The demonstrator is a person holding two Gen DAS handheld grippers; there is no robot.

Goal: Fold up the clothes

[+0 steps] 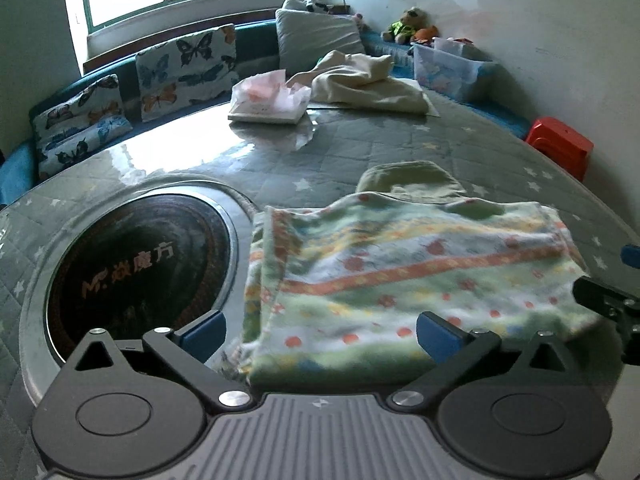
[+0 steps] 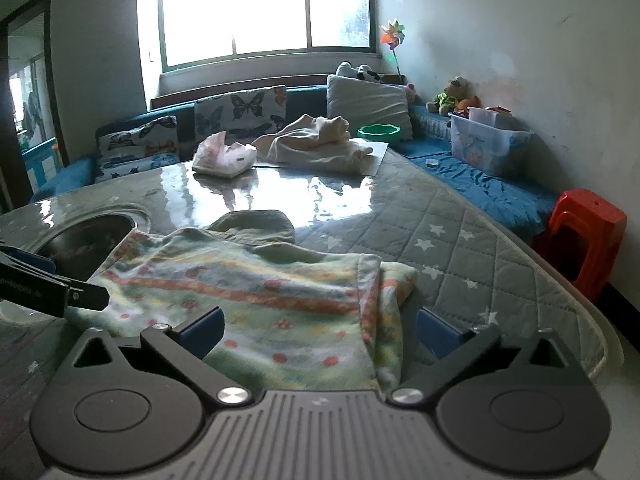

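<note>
A patterned green, white and orange cloth [image 1: 404,276] lies partly folded on the quilted table, with a plain green piece [image 1: 412,182] poking out behind it. My left gripper [image 1: 320,334] is open, its blue pads spread around the cloth's near left corner. In the right wrist view the same cloth [image 2: 256,300] has a doubled-over right edge, and my right gripper [image 2: 320,334] is open around its near right corner. Nothing is pinched in either. Each gripper shows at the side of the other's view. A cream garment [image 2: 316,144] lies crumpled at the table's far side.
A round dark hotplate [image 1: 136,276] is sunk into the table [image 2: 448,216] left of the cloth. A tissue pack [image 2: 224,158] sits far back. Beyond are a blue bench with butterfly cushions [image 2: 240,114], a clear plastic bin [image 2: 486,144], a green bowl [image 2: 378,132] and a red stool [image 2: 580,232].
</note>
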